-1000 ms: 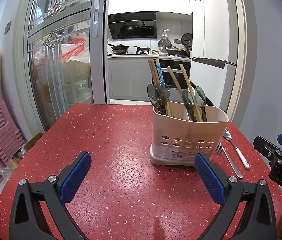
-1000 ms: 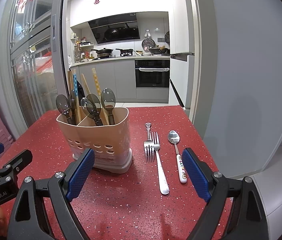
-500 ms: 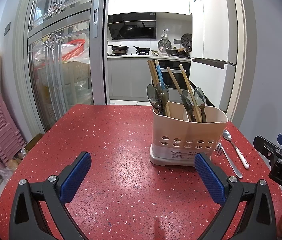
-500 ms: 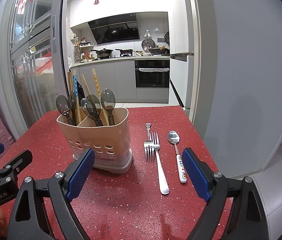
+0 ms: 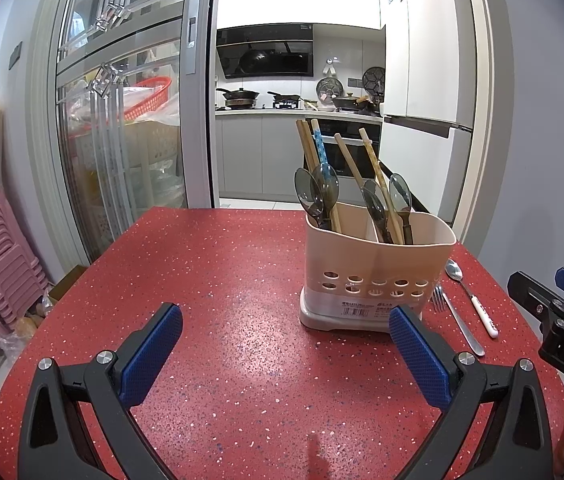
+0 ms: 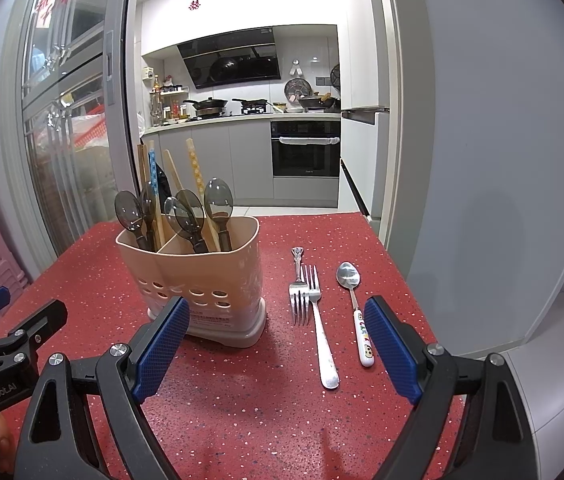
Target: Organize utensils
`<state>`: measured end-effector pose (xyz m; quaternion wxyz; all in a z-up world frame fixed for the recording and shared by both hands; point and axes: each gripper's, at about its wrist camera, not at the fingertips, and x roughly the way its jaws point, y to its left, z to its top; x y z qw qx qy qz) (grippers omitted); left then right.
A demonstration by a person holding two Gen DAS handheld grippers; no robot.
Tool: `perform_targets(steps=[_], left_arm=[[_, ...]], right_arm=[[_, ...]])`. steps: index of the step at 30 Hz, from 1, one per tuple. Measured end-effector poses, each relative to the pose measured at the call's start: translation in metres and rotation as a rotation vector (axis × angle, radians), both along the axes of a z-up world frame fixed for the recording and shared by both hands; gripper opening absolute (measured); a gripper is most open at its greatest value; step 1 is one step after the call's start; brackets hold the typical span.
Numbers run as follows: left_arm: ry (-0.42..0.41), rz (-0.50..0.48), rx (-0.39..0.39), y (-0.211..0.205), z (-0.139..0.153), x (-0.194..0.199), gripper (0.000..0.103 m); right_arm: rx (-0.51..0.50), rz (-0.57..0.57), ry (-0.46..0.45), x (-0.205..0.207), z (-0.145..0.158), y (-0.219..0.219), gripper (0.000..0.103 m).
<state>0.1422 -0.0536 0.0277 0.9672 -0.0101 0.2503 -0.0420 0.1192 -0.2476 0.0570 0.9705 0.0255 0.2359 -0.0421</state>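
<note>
While both claws hang low over the red surface (image 6: 242, 420), neither has hold of anything: the left claw (image 5: 285, 354) is spread wide over bare tabletop, and the right claw (image 6: 278, 350) is spread just as wide, its gap looking onto the loose cutlery. The beige holder (image 6: 202, 280) stands upright toward the right side of the surface, split by a divider into two compartments, each stocked with dark spoons (image 6: 218, 200) bowl-up and chopsticks (image 6: 196, 172) leaning back, probably so the handles sit down in the perforated base. Just beside it, to its right, three pieces lie flat on the surface: a short fork (image 6: 298, 292) with its tines toward the claws, a longer fork (image 6: 321, 340) pointing the other way and touching or overlapping the first at the tines, and, a little apart, a spoon (image 6: 355, 308) with a white patterned handle nearest the claws. My guess is that these three are what the tidying concerns, being the only pieces outside the holder; the right claw, facing them, looks better placed to reach them than the left.
</note>
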Motion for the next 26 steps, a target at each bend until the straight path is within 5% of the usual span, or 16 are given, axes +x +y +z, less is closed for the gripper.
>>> perform_targets(steps=[26], left_arm=[[-0.014, -0.024, 0.006, -0.0010, 0.0004, -0.0041, 0.103]], right_arm=[[0.003, 0.002, -0.001, -0.0018, 0.0026, 0.0029, 0.091]])
